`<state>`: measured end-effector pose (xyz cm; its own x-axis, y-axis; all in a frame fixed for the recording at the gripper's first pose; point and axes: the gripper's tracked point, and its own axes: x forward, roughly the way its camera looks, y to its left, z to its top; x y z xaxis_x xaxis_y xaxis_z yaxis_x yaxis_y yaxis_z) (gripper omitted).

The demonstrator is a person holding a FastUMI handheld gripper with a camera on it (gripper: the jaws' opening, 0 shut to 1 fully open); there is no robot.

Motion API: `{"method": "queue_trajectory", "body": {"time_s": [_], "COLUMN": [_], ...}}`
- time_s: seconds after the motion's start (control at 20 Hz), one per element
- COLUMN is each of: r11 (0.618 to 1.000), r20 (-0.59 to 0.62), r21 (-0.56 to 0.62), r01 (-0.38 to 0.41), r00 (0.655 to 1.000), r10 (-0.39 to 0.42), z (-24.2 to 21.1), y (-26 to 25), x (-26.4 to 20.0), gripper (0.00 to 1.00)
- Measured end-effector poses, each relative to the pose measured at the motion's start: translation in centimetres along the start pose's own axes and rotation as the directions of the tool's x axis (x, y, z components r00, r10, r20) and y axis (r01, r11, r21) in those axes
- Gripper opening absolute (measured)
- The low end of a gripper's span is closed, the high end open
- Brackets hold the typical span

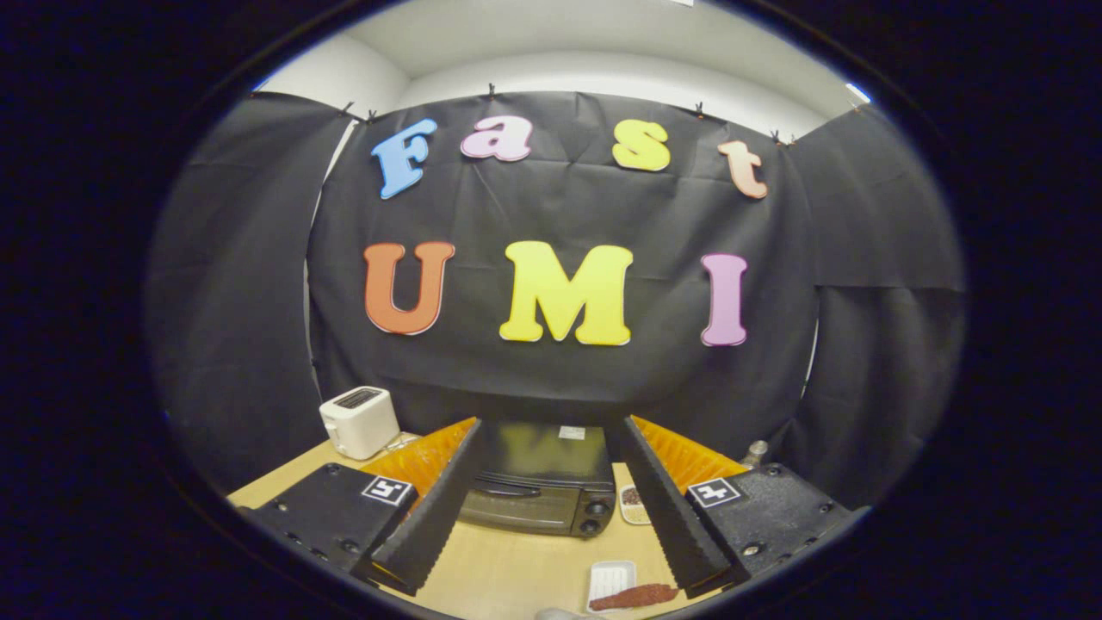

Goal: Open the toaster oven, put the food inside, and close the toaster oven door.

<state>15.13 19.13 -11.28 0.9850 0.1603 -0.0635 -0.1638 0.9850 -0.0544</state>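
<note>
The tool (pixel 548 439) hangs above the desk (pixel 508 568) with its two fingers (pixel 435 508) spread wide apart and nothing held between them. Nearest of all, just inside the right finger's base, a small white tray (pixel 610 581) lies on the light wooden desk, and a reddish-brown, sausage-like piece of food (pixel 634 596) lies at the tray's near edge, partly over its rim. Farther on, framed in the gap between the two fingers, the dark toaster oven (pixel 541 486) sits on the desk with its door shut; a handle bar runs across the top of the door and two round knobs stand one above the other at its right side. Just to the right of the oven, tucked against the right finger, a second small dish (pixel 634 504) holds something dark and brownish that is too small to make out. Beyond the left finger, near the back left corner of the desk, a white pop-up toaster (pixel 359 421) stands upright, well apart from the oven. Beyond the right finger a small metallic knob-like thing (pixel 756 451) peeks up; what it is cannot be told. Black cloth (pixel 560 379) closes the booth behind the desk.
</note>
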Motion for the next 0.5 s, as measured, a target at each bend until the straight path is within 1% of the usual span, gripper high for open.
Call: {"method": "queue_trajectory", "body": {"time_s": [0.1,0.2,0.3,0.4,0.5], "r11": [1.0,0.999,0.997,0.997,0.999], "r20": [-0.026,-0.081,-0.136,-0.17,-0.207], "r21": [0.002,-0.013,0.0,0.017,-0.004], "r01": [-0.02,-0.045,-0.081,-0.073,-0.042], "r00": [0.999,0.996,0.987,0.983,0.978], "r10": [0.02,0.044,0.08,0.075,0.04], "z": [-2.6,-6.1,-9.1,-11.5,-13.5], "y": [2.1,4.4,6.5,7.3,7.5], "x": [3.5,7.2,10.8,14.0,16.3], "gripper": [1.0,1.0,1.0,1.0,1.0]}}
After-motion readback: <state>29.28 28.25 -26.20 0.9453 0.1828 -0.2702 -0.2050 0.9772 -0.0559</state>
